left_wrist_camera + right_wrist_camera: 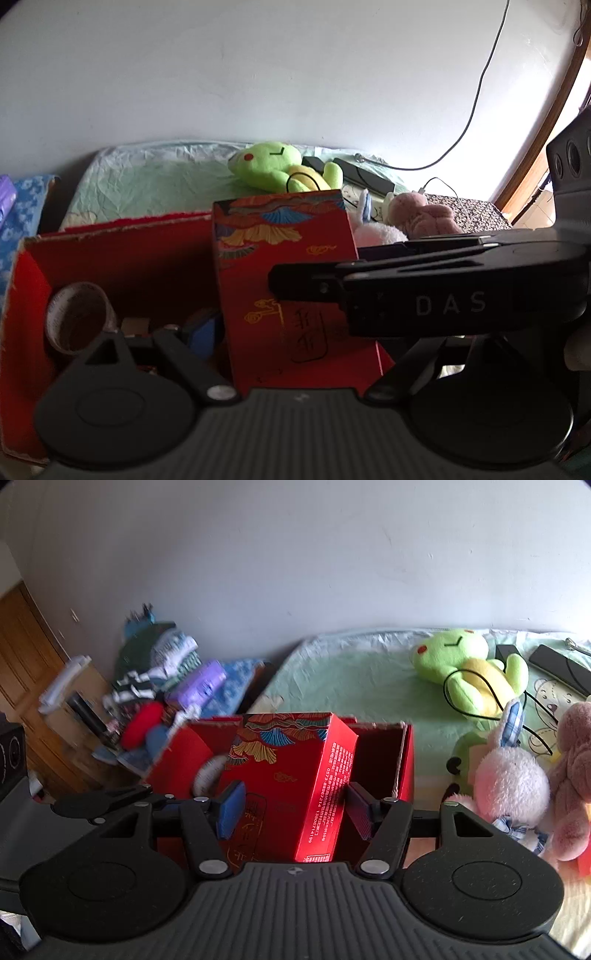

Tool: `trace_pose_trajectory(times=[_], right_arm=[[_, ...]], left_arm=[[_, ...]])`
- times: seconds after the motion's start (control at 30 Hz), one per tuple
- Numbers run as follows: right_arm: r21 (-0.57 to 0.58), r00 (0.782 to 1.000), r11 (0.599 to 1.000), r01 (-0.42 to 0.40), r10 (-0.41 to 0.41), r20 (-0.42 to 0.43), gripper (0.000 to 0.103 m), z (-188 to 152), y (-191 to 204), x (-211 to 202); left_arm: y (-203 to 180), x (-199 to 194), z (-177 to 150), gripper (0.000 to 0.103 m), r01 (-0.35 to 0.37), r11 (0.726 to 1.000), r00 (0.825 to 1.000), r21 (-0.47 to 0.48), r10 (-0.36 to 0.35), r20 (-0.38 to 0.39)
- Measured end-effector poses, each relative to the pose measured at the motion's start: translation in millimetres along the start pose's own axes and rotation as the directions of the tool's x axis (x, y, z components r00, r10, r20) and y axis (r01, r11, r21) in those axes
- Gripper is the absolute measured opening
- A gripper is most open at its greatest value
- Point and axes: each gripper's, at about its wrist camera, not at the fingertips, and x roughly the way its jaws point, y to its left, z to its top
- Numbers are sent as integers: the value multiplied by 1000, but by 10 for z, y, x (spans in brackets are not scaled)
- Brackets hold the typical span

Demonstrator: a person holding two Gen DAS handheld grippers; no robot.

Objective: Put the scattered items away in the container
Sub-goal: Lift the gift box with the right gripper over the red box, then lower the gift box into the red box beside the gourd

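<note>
Red on red — placing step, by the look: patterned carton [291, 760] tilted inside the container [404, 760]. Right gripper [293, 808] fingers flanking it, contact unclear; left gripper [295, 343] spread wide, empty. Next — free the carton, lift clear, fetch the pink plush toy [509, 775].

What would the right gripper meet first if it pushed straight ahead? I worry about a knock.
Probably the red patterned box: it already stands between the right gripper and its blue pads, tilted in the open red container. Whether the pads press on it is unclear. Beyond lies the container's far wall.
</note>
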Motion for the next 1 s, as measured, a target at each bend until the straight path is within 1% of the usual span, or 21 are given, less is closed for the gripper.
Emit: trace_pose_trajectory(times=[0.13,0.2,0.37,0.57,0.67,0.8,1.0], right_arm=[[-48,994,995,88,-91,-63,64,-8,81,154],[-81,988,988,131,-137,-77,65,-17,142,210],[-98,970,974,205,-215,-111,65,-30,209,338],[-65,959,970,234,-241,-150,65,-47,212,436],[-54,953,967,250,-256,-162,65,-63,219,484],[-57,946,959,277,-282,-157,66,-61,253,510],[-17,945,953,303,-303,-123,66,-26,239,475]], left_arm=[[133,175,-34,86,64,998,996,-28,-66,-56],[182,242,-29,86,91,995,992,-40,-94,-80],[250,404,-24,87,126,992,980,-24,-129,-149],[386,497,-21,87,175,984,964,-44,-180,-196],[400,535,-20,88,195,980,954,-33,-198,-227],[377,559,-7,88,207,978,947,11,-198,-253],[422,586,27,88,243,970,935,18,-229,-271]])
